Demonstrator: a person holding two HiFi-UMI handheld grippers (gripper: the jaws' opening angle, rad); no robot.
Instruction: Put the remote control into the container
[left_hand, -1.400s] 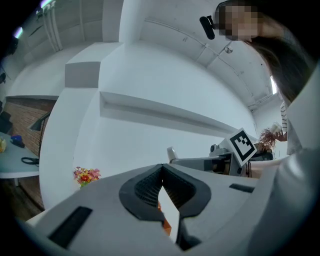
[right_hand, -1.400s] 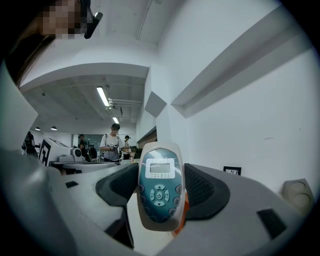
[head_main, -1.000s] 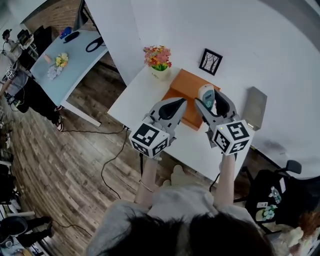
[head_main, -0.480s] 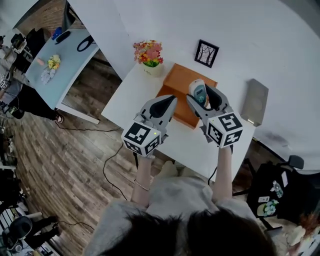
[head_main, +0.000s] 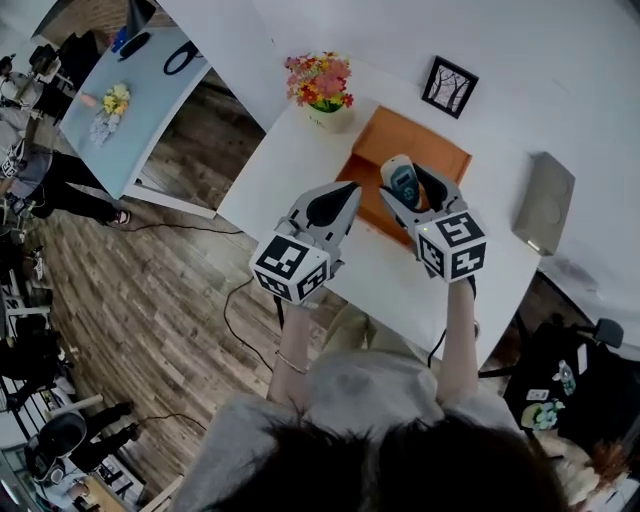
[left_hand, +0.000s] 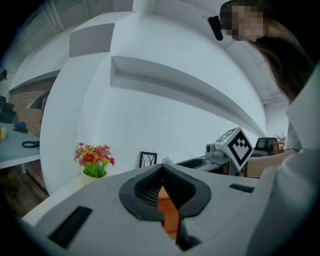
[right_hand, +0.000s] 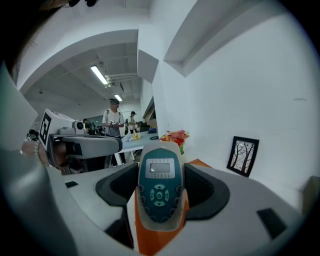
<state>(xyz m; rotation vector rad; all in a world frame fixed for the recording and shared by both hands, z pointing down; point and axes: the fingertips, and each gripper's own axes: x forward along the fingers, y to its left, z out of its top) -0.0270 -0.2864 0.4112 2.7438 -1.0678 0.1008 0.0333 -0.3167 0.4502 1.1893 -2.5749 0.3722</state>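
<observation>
So that it could be lowered into the orange container (head_main: 442, 156), the remote control (right_hand: 160, 192) was gripped face-up in the right tongs (head_main: 407, 186) above it, while the left tongs (head_main: 345, 196), closed on nothing, were held idle alongside over the worktop (head_main: 288, 172).

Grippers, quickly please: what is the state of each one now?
Left gripper: closed, holding nothing.
Right gripper: closed on the remote control.
</observation>
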